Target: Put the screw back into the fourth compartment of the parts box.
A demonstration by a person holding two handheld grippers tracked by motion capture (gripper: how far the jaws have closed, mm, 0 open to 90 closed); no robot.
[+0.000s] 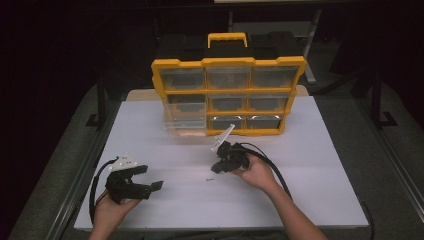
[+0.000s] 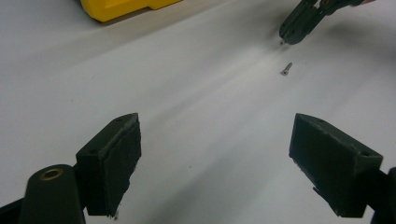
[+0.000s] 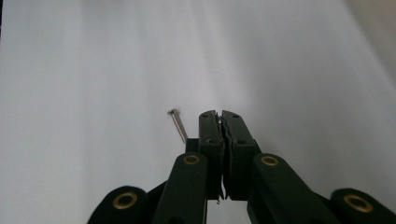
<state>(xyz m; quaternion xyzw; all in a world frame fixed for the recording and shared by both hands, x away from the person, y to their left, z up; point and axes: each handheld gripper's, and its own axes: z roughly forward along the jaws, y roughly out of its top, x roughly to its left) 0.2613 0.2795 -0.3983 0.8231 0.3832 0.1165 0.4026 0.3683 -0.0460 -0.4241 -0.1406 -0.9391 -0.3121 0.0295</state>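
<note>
1. The right gripper (image 3: 221,114) sits low in the middle of the right gripper view, its fingers pressed together with nothing visible between them.
2. The screw (image 3: 178,125) lies on the white counter (image 3: 93,70) just left of those fingertips, apart from them.
3. In the left gripper view the left gripper (image 2: 215,154) has its fingers spread wide over bare counter, and the screw (image 2: 286,69) lies at the upper right.
4. The yellow organizer (image 1: 227,95) stands at the top centre of the high view.
</note>
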